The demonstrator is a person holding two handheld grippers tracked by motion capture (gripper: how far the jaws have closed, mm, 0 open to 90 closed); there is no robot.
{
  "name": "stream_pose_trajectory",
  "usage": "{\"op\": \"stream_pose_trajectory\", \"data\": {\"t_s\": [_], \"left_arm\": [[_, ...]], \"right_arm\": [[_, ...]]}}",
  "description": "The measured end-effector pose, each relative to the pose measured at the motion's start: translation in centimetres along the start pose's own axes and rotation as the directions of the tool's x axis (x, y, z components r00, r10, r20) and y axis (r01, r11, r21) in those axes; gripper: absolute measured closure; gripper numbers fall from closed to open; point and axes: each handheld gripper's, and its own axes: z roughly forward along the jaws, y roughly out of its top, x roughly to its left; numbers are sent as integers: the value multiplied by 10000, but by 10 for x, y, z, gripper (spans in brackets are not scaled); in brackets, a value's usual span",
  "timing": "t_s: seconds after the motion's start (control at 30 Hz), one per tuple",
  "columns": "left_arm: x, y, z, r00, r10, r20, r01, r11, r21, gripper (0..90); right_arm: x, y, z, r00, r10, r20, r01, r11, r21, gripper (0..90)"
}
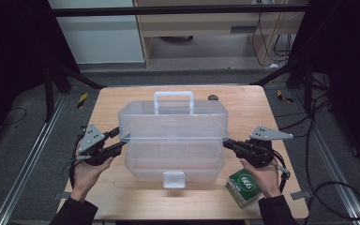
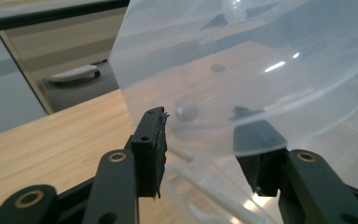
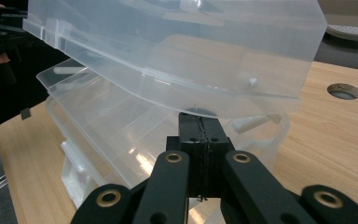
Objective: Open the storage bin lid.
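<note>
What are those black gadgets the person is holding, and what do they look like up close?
Each hand holds a black claw: left claw, right claw. Each has two flat black jaws on linked arms with brass-coloured rivets, a grey three-cornered plate on top and a trailing black cable. The person's sleeves are dark.

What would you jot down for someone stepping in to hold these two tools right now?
Left gripper: open, its fingers straddling the left edge of the lid.
Right gripper: fingers shut, tips up under the lid's right edge; whether they pinch it is unclear.
Box: clear plastic, mid-table, lid raised, tray exposed, front latch undone.
Green carton: on the table by the right hand, untouched.
Done: lid lifted.
Left: probably finish swinging the lid, supporting both ends evenly.
</note>
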Motion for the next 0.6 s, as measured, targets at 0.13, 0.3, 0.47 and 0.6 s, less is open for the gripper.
{"op": "stream_pose_trajectory", "data": {"t_s": [0.13,0.3,0.47,0.6], "left_arm": [[0,1,0,10000,21,-48,-21,10000,-6,560],[1,1,-1,9999,27,-144,-26,10000,61,588],[1,2,-2,9999,-33,-146,36,9998,178,597],[1,2,-2,9998,-87,-183,91,9998,204,597]], "right_arm": [[0,0,0,10000,4,11,-4,10000,-29,900],[0,0,0,10000,-4,16,4,10000,-16,897],[-2,-3,3,9996,78,257,-84,9997,231,864],[-7,-8,6,9967,208,779,-276,9958,872,838]]}}
